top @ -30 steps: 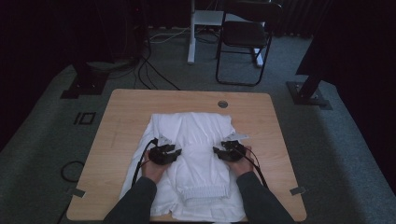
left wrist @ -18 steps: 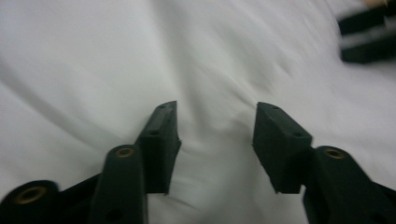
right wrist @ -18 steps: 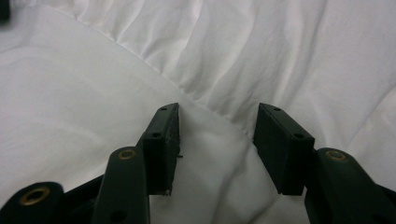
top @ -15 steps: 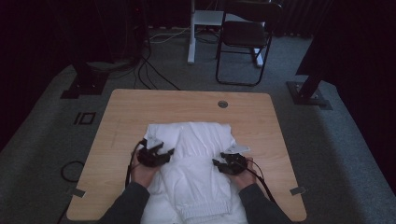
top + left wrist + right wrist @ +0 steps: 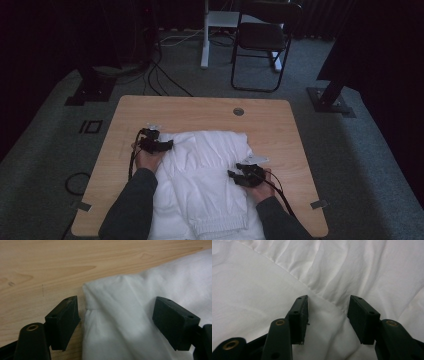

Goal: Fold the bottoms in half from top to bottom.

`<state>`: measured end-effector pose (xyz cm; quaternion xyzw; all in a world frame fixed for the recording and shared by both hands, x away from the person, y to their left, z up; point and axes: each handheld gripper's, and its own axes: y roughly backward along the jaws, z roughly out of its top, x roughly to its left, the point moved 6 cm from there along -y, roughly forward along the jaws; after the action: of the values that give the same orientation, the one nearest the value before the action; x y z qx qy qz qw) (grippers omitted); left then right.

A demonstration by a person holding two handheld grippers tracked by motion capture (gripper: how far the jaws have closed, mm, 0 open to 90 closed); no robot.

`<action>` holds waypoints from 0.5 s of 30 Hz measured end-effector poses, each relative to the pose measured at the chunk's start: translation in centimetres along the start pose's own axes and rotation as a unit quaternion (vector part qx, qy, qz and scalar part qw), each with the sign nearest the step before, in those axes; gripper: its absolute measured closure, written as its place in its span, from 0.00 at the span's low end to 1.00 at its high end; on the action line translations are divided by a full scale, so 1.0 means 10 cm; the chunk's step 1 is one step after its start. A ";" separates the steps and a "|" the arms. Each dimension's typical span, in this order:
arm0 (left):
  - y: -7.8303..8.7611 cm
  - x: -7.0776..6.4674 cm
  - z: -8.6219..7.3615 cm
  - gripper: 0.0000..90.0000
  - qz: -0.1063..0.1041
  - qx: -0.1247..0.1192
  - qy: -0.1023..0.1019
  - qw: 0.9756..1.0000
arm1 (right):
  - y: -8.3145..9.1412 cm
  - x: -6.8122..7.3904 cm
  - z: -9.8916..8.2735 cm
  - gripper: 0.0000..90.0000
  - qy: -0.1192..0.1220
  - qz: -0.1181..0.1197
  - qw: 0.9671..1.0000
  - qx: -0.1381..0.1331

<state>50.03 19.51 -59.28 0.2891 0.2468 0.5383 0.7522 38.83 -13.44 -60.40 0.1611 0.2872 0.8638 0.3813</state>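
Left tool moved to white garment far-left corner, jaws just spread; right tool spread over fold.

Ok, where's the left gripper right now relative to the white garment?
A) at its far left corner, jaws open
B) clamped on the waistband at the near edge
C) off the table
A: the left gripper sits at the far left corner of the white garment, jaws apart astride the corner fold.

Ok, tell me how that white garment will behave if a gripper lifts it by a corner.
The garment is probably floppy: it lies in soft wrinkles and folds. It likely drapes and unfolds rather than keeping shape. Looks light, so a push across the table may bunch it.
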 end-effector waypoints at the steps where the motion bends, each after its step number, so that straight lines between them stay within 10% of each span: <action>1: 0.00 0.01 0.00 0.23 -0.002 -0.001 -0.002 1.000 | 0.00 0.00 0.00 0.55 0.000 0.000 1.000 0.000; 4: 0.00 0.00 0.01 0.25 -0.010 0.000 -0.008 1.000 | 0.00 0.00 0.01 0.55 0.000 0.002 1.000 0.002; 8: 0.02 -0.05 0.02 0.56 -0.023 0.008 -0.024 0.999 | 0.01 -0.03 0.04 0.57 -0.009 0.019 1.000 0.017; 15: 0.02 -0.11 0.02 0.81 -0.047 0.014 -0.023 0.999 | 0.13 -0.56 0.54 0.57 -0.049 -0.034 0.998 -0.023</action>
<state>49.72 18.46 -58.89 0.2999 0.2507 0.4922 0.7778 44.46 -16.37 -55.68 0.1846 0.2535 0.8477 0.4279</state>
